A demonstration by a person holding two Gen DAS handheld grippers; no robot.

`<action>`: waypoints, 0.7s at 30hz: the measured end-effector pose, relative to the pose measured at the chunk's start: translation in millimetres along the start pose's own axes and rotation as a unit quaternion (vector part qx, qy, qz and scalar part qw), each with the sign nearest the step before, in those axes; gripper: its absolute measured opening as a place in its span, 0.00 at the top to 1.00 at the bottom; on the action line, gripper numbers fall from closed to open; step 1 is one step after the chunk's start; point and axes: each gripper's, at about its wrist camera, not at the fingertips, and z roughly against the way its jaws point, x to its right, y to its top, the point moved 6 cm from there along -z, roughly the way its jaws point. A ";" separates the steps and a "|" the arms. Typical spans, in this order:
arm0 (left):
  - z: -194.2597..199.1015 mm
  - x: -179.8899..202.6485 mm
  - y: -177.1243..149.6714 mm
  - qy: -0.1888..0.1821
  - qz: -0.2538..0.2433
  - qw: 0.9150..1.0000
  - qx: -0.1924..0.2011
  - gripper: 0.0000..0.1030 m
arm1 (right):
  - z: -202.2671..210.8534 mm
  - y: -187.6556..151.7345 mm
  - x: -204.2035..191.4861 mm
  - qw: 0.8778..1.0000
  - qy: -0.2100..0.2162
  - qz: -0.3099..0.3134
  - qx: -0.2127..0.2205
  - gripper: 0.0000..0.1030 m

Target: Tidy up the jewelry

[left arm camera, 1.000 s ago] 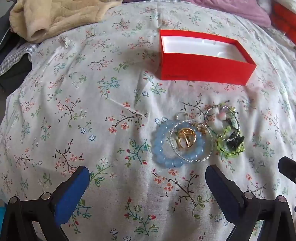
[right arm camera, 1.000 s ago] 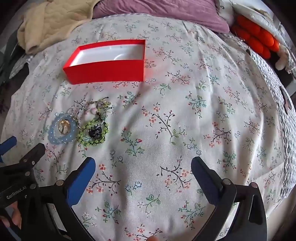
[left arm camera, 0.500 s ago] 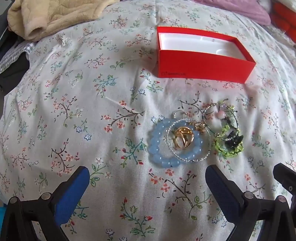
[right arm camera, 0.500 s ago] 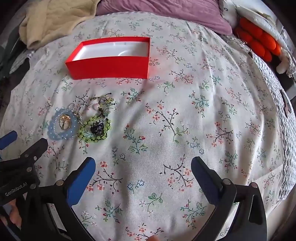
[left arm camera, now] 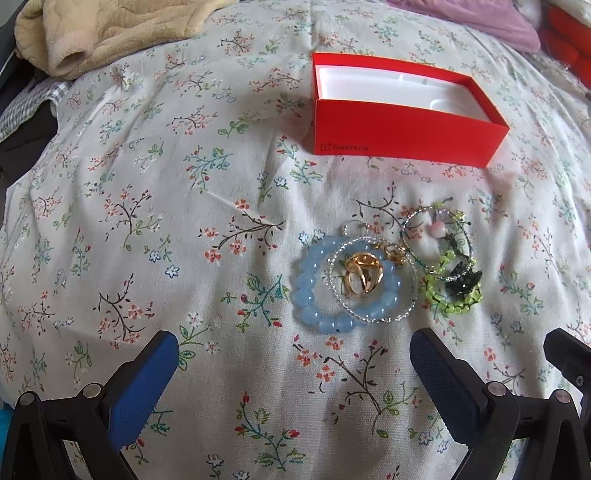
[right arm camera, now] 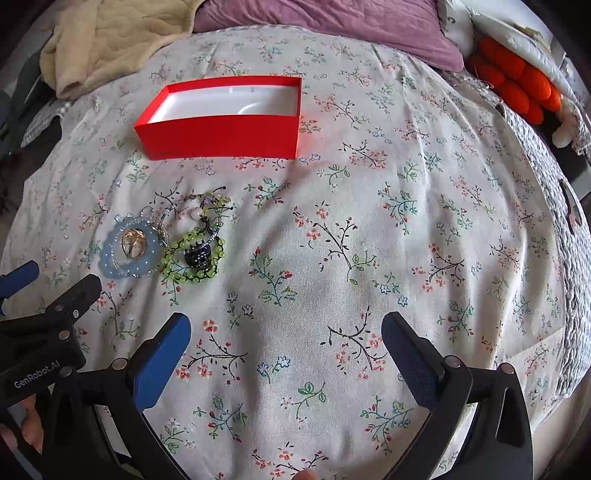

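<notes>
The jewelry lies in one tangled cluster on the floral bedspread [left arm camera: 155, 206], just ahead of the left gripper [left arm camera: 295, 369] and closer to its right finger than its left: a pale blue bead bracelet [left arm camera: 314, 291] with a thin silvery bead loop [left arm camera: 373, 317] overlapping it, gold rings [left arm camera: 362, 277] sitting inside them, and touching these on the far side from the left finger, a lime-green bead bracelet [left arm camera: 454, 302] with a dark clip-like piece [left arm camera: 463, 282] on it and a wiry strand carrying a pink bead [left arm camera: 437, 229]. Beyond the cluster, farther out along the fingers, stands the open red box [left arm camera: 402, 138] — its white interior shows no jewelry in either view. By that evidence nothing has been sorted yet; every piece is still to be lifted and placed. The left gripper's fingers are spread wide and hold nothing. The right gripper [right arm camera: 286, 350] is likewise wide apart and empty, over bare cloth, with the cluster well off past its left finger — the left gripper seems better placed for the first pick. A beige blanket [right arm camera: 103, 44] and purple pillow [right arm camera: 325, 22] lie beyond the box.
</notes>
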 end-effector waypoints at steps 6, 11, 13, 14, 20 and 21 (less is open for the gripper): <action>-0.2 -1.5 -0.4 0.000 0.001 1.000 -0.003 0.00 | 0.3 0.3 0.4 1.000 -0.001 -0.001 0.000 0.00; 0.2 -3.2 -0.7 -0.001 0.001 1.000 -0.003 0.00 | -0.5 -0.4 1.7 1.000 -0.002 -0.003 0.000 0.00; 0.3 -3.2 -0.8 -0.001 0.002 1.000 -0.002 0.00 | -0.9 -0.5 1.9 1.000 -0.002 -0.003 0.000 0.00; 0.3 -3.3 -0.8 -0.001 0.002 1.000 -0.002 0.00 | -0.9 -0.5 1.9 1.000 -0.002 -0.003 0.000 0.00; 0.2 -3.7 -2.3 -0.001 -0.002 1.000 -0.002 0.00 | -0.9 -0.5 2.1 1.000 -0.002 -0.003 0.000 0.00; 0.1 -3.7 -2.5 -0.001 -0.002 1.000 -0.002 0.00 | -1.0 -0.5 2.1 1.000 -0.002 -0.003 0.000 0.00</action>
